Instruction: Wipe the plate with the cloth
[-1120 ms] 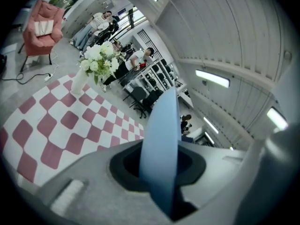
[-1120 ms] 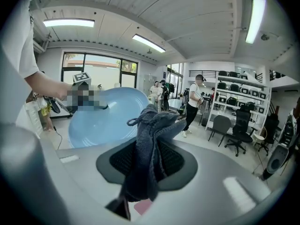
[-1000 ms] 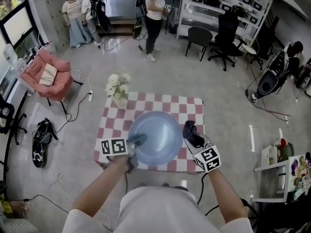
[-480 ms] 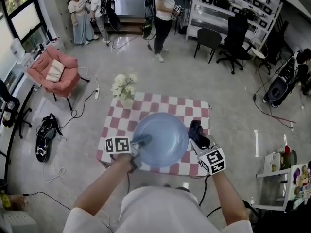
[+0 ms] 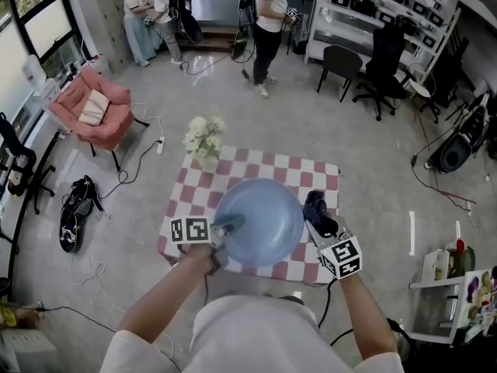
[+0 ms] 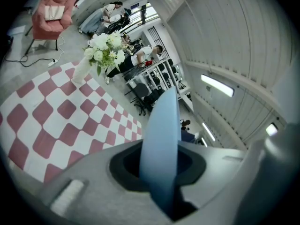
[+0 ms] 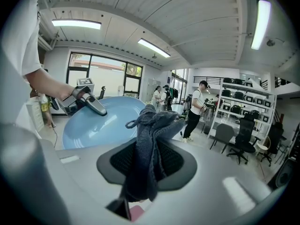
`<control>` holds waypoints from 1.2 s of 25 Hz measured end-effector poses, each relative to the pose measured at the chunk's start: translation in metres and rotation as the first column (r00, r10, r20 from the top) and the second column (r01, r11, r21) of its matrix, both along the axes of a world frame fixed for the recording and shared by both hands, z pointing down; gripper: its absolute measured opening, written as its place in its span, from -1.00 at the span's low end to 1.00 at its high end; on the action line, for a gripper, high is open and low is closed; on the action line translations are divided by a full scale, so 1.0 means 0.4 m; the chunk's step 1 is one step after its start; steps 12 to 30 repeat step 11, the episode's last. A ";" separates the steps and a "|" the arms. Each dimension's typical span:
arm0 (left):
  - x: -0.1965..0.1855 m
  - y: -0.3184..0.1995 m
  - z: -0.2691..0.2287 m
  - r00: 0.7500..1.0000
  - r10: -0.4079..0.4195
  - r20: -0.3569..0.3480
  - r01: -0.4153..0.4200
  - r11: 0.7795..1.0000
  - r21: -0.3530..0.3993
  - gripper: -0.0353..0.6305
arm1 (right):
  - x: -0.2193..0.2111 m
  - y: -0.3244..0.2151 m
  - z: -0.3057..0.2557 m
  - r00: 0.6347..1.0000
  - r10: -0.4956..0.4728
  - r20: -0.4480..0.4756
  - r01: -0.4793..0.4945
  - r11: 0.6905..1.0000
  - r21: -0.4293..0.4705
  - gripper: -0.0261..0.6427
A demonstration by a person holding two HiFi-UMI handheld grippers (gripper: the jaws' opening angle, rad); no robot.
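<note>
Both tongs clamped: left tongs (image 5: 228,225) on plate (image 5: 265,214) rim, right tongs (image 5: 316,219) on cloth (image 5: 315,205), table (image 5: 237,169) half hidden under plate.

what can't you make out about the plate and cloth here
- Whether the cloth touches the plate: too small in head view; the cloth itself blocks the right gripper view.
- Plate's face in left gripper view: seen edge-on in the left gripper.
- Table beneath the plate: covered in head view.

My plate (image 5: 260,224): pale blue
My cloth (image 5: 318,208): dark grey
Table (image 5: 256,165): red-and-white checks
Flowers (image 5: 203,137): white
Armchair (image 5: 89,107): pink
</note>
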State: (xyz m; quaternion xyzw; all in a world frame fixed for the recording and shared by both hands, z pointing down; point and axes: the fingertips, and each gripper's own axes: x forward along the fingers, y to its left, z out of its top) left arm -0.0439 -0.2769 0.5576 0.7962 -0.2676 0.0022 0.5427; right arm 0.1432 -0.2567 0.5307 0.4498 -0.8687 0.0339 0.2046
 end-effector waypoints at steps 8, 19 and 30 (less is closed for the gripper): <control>0.021 -0.003 -0.011 1.000 -0.001 -0.004 0.001 1.000 0.000 -0.67 | 0.022 -0.006 -0.008 1.000 -0.006 -0.007 0.006 1.000 0.004 -0.59; 0.102 0.010 -0.010 1.000 0.001 -0.004 -0.001 1.000 0.003 -0.67 | 0.099 0.006 -0.006 1.000 -0.009 -0.003 0.009 1.000 0.008 -0.59; 0.102 0.010 -0.010 1.000 0.001 -0.004 -0.001 1.000 0.003 -0.67 | 0.099 0.006 -0.006 1.000 -0.009 -0.003 0.009 1.000 0.008 -0.59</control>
